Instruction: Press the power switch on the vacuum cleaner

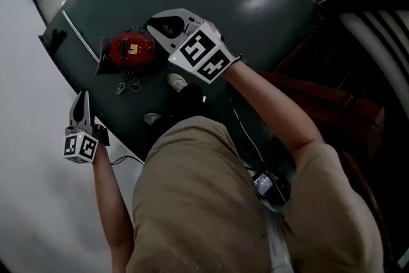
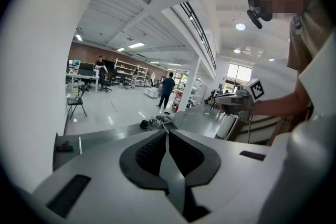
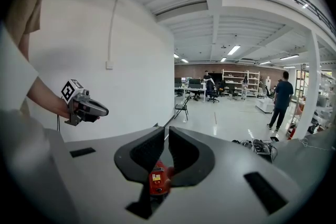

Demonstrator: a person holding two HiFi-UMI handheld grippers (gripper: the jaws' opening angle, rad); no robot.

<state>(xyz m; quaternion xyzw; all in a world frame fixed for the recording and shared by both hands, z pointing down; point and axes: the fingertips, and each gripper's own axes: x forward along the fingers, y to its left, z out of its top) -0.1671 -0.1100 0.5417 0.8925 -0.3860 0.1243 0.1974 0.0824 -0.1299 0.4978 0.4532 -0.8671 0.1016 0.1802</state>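
Observation:
The red vacuum cleaner (image 1: 131,48) lies on the dark grey floor (image 1: 268,3), with a yellow label on top. My right gripper (image 1: 155,23) hovers just right of it and points toward it, jaws together with nothing held. In the right gripper view the vacuum cleaner (image 3: 157,178) shows low behind the shut right gripper (image 3: 165,131). My left gripper (image 1: 81,97) hangs lower left, off to the side over the pale area, also shut and empty. The left gripper view faces across the room, with the left gripper (image 2: 167,131) in front and the right gripper (image 2: 236,99) at its right.
A thin cord (image 1: 130,82) trails from the vacuum cleaner. A white strip (image 1: 80,35) lies on the floor to its left. The person's shoes (image 1: 177,81) stand close by. Dark wooden steps (image 1: 358,105) rise at right. People (image 3: 283,99) and a chair (image 3: 182,106) stand far off.

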